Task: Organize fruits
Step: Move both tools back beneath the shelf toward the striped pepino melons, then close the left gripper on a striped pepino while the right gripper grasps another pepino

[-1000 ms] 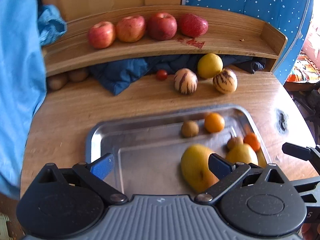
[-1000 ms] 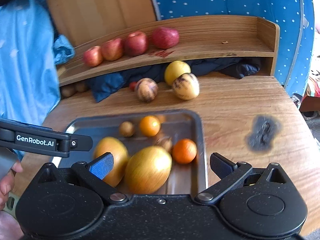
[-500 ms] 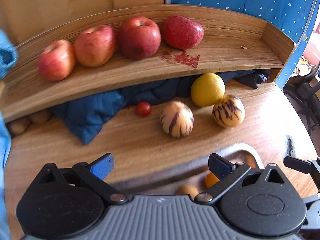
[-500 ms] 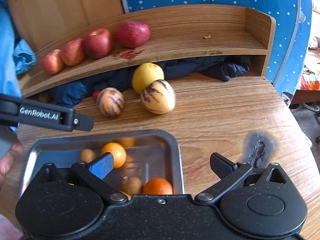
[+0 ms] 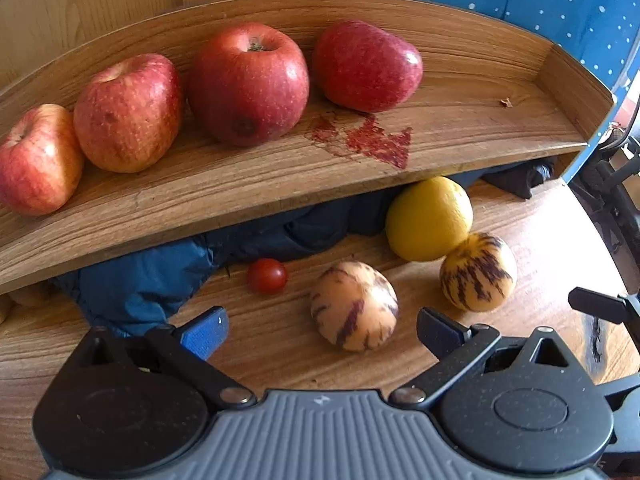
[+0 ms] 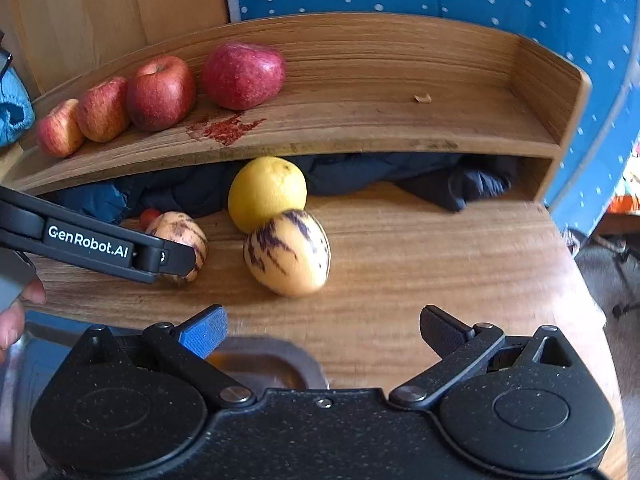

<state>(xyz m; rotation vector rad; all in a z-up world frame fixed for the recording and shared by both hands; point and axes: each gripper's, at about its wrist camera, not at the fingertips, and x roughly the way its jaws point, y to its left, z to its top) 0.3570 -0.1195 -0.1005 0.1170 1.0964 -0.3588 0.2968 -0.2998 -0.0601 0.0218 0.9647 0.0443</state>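
Note:
Several red apples (image 5: 248,84) sit in a row on the curved wooden shelf (image 5: 460,136). Below it on the table lie a striped pepino melon (image 5: 354,312), a second striped melon (image 5: 476,272), a yellow citrus fruit (image 5: 428,218) and a cherry tomato (image 5: 267,275). My left gripper (image 5: 320,330) is open, the near melon lying just ahead between its fingers. My right gripper (image 6: 322,328) is open and empty, just short of the second striped melon (image 6: 288,252), with the yellow fruit (image 6: 267,192) behind it. The left gripper's arm hides part of the other melon (image 6: 184,236).
A dark blue cloth (image 5: 160,276) is stuffed under the shelf. A corner of the metal tray (image 6: 276,364) shows under my right gripper. The shelf's right half (image 6: 400,120) is bare. A red stain (image 5: 368,140) marks the shelf. A hand (image 6: 16,312) is at the left edge.
Both grippers have moved forward from over the tray toward the shelf; the tray fruits have dropped out of view and the striped melons are now close ahead. Both stay open.

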